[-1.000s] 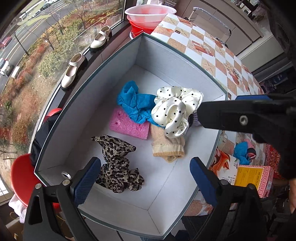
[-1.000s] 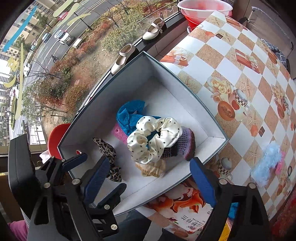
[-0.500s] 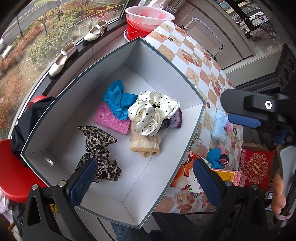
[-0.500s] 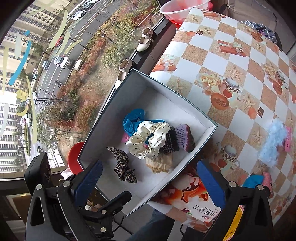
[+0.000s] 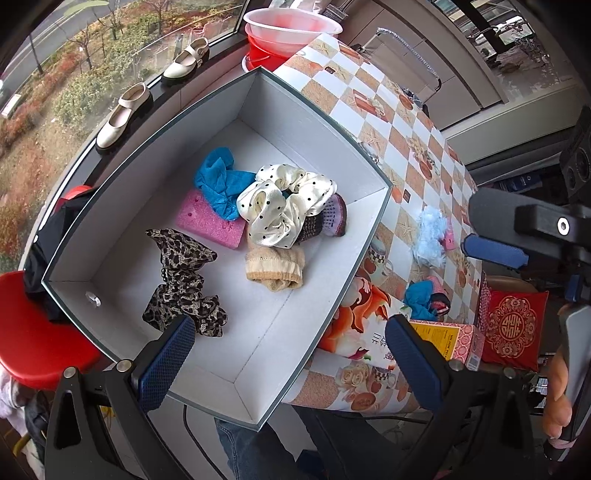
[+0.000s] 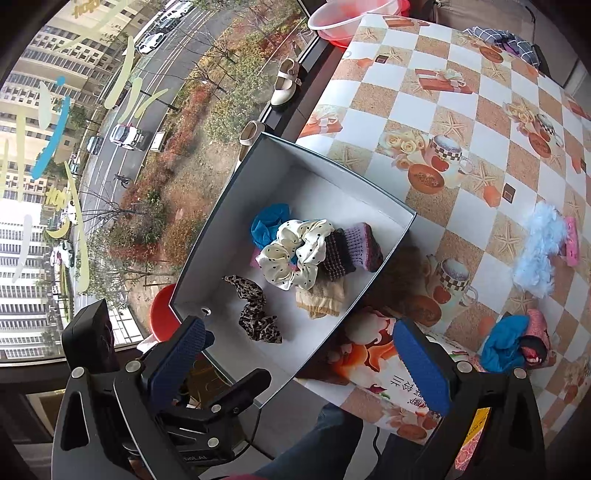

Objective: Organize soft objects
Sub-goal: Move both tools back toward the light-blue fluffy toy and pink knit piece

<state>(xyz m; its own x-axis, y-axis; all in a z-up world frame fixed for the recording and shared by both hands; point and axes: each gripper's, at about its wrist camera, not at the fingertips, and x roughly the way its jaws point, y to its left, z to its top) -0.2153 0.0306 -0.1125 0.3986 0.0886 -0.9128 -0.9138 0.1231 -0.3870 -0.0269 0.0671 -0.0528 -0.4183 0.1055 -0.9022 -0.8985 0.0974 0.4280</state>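
A grey box [image 5: 325, 317] [image 6: 373, 295] with a white inside holds a cream polka-dot scrunchie [image 5: 284, 206] [image 6: 295, 254], a blue cloth [image 5: 218, 181], a pink sponge [image 5: 210, 221], a leopard scrunchie [image 5: 181, 284] [image 6: 255, 310], a beige knit piece [image 5: 275, 264] and a purple knit piece [image 5: 332, 218] [image 6: 354, 247]. On the table lie a fluffy light-blue item [image 5: 430, 236] [image 6: 537, 254] and a blue and pink bundle [image 5: 424, 299] [image 6: 511, 343]. My left gripper [image 5: 288, 358] is open and empty above the box's near corner. My right gripper [image 6: 299, 362] is open and empty, high above the box's near edge.
The table [image 6: 461, 110] has a checked orange and white cloth. A printed carton [image 5: 439, 338] lies at its near edge. Cream shoes [image 5: 122, 114] stand on the window ledge, basins [image 5: 288, 29] at the far end, a red stool [image 5: 33, 332] beside the box.
Both grippers have pulled back and up from the box, so it looks smaller and more of the table shows. The polka-dot scrunchie lies in the box. Both grippers stay open.
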